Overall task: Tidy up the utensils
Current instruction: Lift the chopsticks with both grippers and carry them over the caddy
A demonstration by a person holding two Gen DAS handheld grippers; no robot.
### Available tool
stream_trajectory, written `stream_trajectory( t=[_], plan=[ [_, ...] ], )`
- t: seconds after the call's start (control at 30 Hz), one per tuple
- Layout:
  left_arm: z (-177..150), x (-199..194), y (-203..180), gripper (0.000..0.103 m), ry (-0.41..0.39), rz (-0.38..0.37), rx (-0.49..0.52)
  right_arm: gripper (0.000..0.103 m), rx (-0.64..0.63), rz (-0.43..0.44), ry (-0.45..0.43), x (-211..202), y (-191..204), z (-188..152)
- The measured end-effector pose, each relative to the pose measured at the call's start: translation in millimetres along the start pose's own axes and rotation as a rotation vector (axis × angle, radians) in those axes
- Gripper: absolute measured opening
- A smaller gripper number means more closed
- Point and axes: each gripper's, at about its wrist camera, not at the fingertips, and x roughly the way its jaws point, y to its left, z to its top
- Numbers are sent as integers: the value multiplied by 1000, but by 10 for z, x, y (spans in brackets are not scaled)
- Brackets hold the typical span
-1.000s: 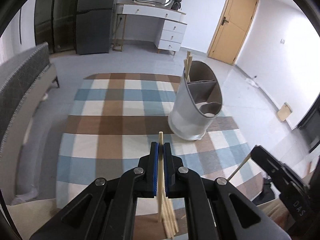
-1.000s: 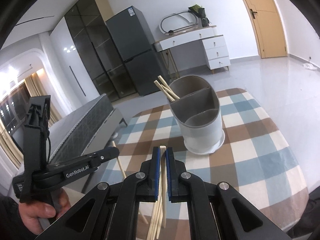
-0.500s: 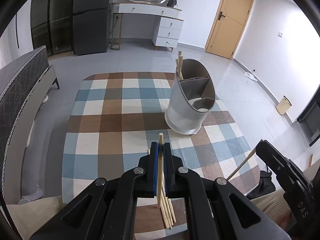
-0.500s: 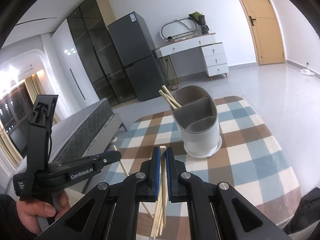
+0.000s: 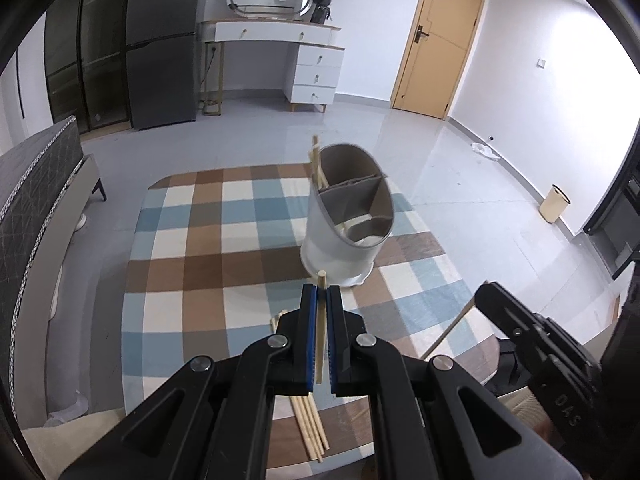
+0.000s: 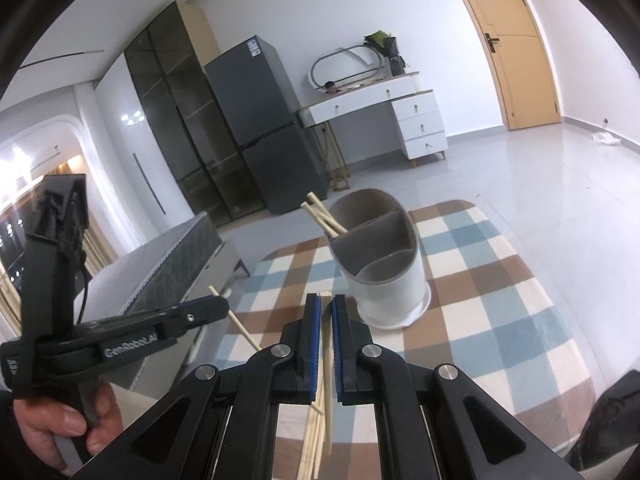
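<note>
Both grippers clamp one chopstick each: left gripper (image 5: 320, 292), right gripper (image 6: 325, 300). The utensil holder (image 5: 346, 220) stands on the bench just ahead; sticks point toward it, left slightly nearer.

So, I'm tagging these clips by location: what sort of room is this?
Likely a bedroom or studio flat: a mirrored dressing table, a bed edge and a tall fridge stand around the checked table.
</note>
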Motion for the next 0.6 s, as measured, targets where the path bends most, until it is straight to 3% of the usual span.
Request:
stream_trajectory(
  t=[0.3, 0.6],
  plan=[
    [297, -42, -176, 0, -23, -46, 18, 5, -29, -19, -43, 4, -133, 381],
    [754, -30, -207, 0, -74, -91, -15, 5, -77, -18, -109, 68, -177, 988]
  ],
)
